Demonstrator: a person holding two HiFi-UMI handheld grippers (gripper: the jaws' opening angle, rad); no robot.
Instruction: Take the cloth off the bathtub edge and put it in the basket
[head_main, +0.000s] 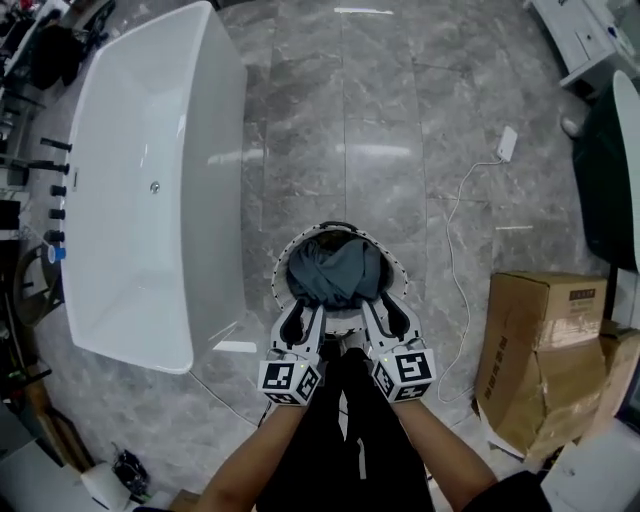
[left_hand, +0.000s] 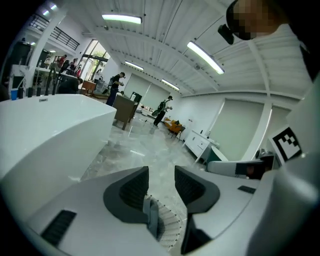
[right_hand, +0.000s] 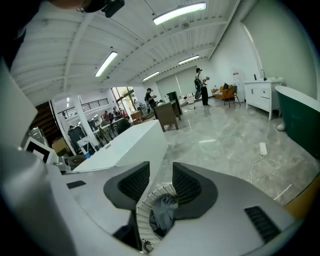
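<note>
Load: cloth (head_main: 335, 272) sits bundled inside the basket (head_main: 277, 285); I judge delivery done.
Grip: I hold left gripper (head_main: 298, 318) and right gripper (head_main: 386, 316) over the basket's near rim, jaws narrowly parted, empty.

glossy white bathtub (head_main: 150, 190), polished grey marble floor (head_main: 380, 120), soft matt grey cloth (head_main: 335, 270), perforated white basket (head_main: 282, 270)

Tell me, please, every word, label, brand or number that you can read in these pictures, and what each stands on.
No text can be read in any view.
Cardboard box: a pale label by its top edge, print too small to read.
Marker cubes on the left gripper and right gripper: black-and-white square patterns only, no words or numbers.
</note>
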